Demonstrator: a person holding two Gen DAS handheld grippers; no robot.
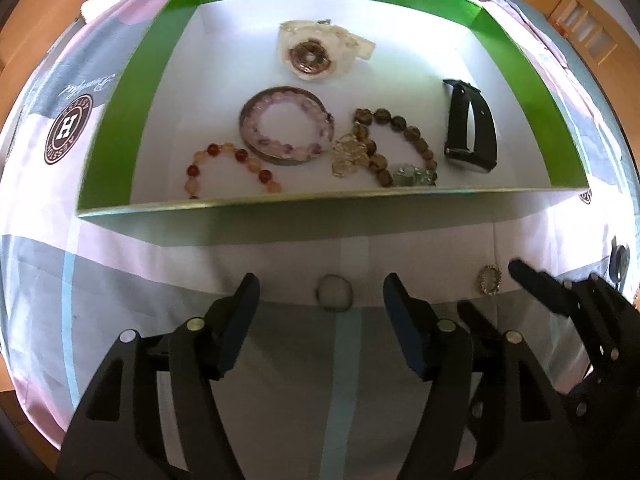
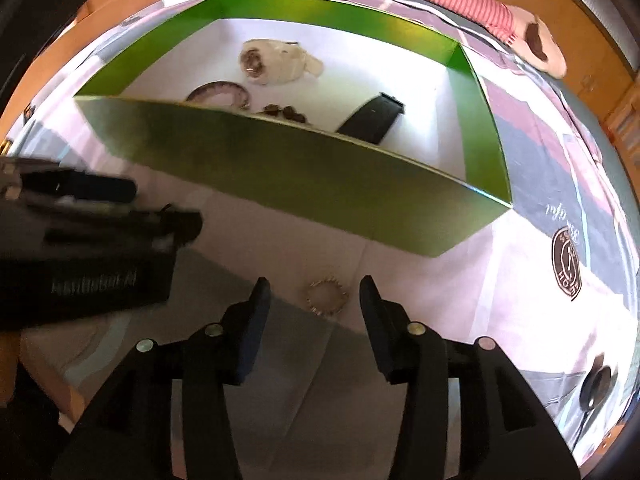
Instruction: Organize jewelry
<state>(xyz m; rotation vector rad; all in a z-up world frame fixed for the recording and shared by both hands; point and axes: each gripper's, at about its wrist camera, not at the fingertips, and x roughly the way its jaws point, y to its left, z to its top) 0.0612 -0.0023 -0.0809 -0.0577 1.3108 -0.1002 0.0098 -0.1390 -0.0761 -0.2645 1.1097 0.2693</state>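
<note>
Below my released left gripper [image 1: 320, 284] lies a pale ring [image 1: 334, 298]; only my right view centres the spiky ring [image 2: 326, 295] inside the released right gripper [image 2: 316, 286], near the box [image 2: 280, 176] wall.

Right gripper [image 2: 316, 294] jaws apart, small studded ring [image 2: 326, 295] on patterned cloth [image 2: 500, 280] between them, untouched. Green box [image 2: 280, 168] beyond. Left gripper [image 2: 132, 208] at left edge.
</note>
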